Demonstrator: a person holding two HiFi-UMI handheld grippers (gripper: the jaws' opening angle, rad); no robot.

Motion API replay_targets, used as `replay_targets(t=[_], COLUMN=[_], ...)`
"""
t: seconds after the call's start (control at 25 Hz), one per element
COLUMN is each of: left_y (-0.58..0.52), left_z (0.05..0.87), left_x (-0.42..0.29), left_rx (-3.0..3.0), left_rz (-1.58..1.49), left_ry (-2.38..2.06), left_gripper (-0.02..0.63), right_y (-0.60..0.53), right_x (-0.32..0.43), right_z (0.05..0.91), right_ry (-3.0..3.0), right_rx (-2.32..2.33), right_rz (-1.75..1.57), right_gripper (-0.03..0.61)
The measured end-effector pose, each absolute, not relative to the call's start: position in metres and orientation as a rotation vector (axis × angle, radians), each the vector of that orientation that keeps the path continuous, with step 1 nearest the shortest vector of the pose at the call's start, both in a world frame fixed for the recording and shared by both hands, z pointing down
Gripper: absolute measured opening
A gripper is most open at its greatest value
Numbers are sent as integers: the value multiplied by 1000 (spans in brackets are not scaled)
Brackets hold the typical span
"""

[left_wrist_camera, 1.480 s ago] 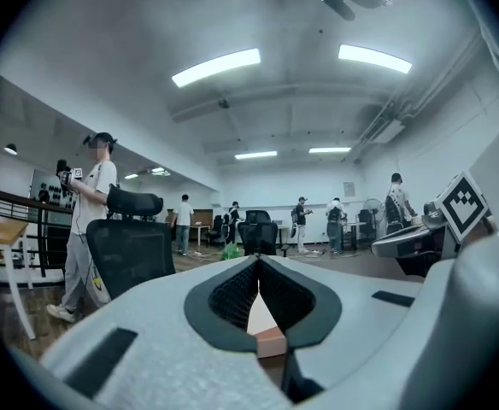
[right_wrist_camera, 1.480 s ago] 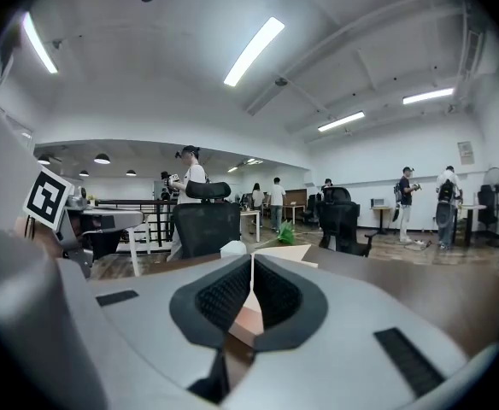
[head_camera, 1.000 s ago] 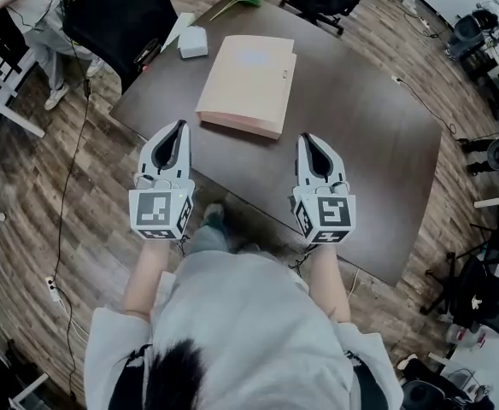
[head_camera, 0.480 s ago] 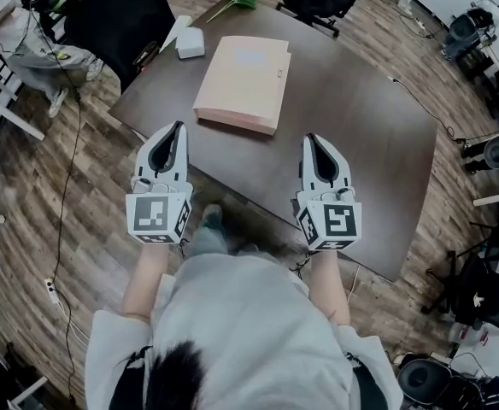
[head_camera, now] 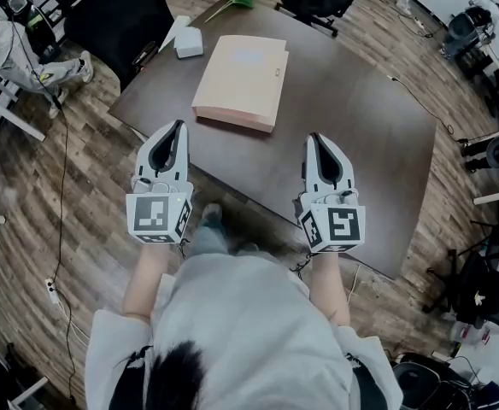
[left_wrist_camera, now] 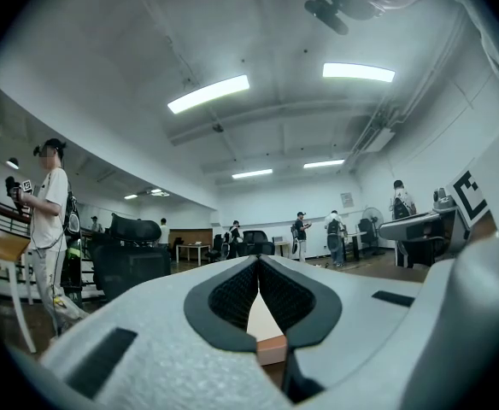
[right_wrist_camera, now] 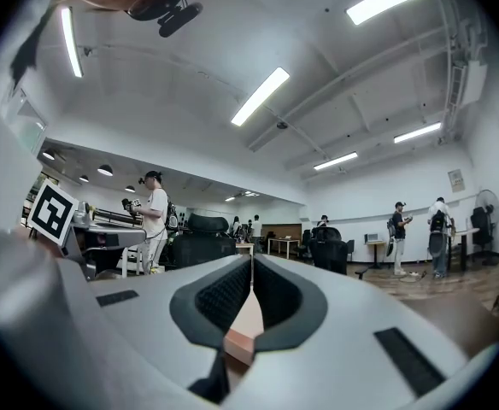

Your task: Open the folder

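pink folder [head_camera: 239, 82] lies closed near the far left corner of the tabletop [head_camera: 352, 135]; left claw [head_camera: 179, 126] and right claw [head_camera: 315, 137] (both pressed together, empty) hover by the near edge.

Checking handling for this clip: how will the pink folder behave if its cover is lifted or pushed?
The folder looks thick, its cover flat, so probably stiff and fairly heavy. Lying flat on the smooth table, it would likely slide, not tip, if pushed.

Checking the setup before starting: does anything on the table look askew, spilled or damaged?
Nothing stands out. The folder lies closed and flat on the table, a small white box near its far left corner. The left tongs and right tongs are shut, empty, short of it.
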State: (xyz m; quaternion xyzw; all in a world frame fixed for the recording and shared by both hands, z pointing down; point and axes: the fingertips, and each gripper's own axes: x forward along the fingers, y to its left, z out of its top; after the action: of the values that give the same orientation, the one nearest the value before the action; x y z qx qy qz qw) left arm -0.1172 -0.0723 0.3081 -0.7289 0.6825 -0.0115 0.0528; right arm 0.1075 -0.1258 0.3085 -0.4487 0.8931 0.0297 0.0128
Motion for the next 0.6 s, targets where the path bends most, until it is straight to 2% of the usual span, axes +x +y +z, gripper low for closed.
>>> replay_targets(t=[0.6], left_y=[-69], left_z=[305], left_x=[-117], left_rx=[-2211], left_rz=[-25], left_ry=[2059], left_gripper=[9], right_y=[-122], right_x=[108], right_z=[305], right_ry=[2769], right_rx=[-1399], right_rz=[88], right_gripper=[14])
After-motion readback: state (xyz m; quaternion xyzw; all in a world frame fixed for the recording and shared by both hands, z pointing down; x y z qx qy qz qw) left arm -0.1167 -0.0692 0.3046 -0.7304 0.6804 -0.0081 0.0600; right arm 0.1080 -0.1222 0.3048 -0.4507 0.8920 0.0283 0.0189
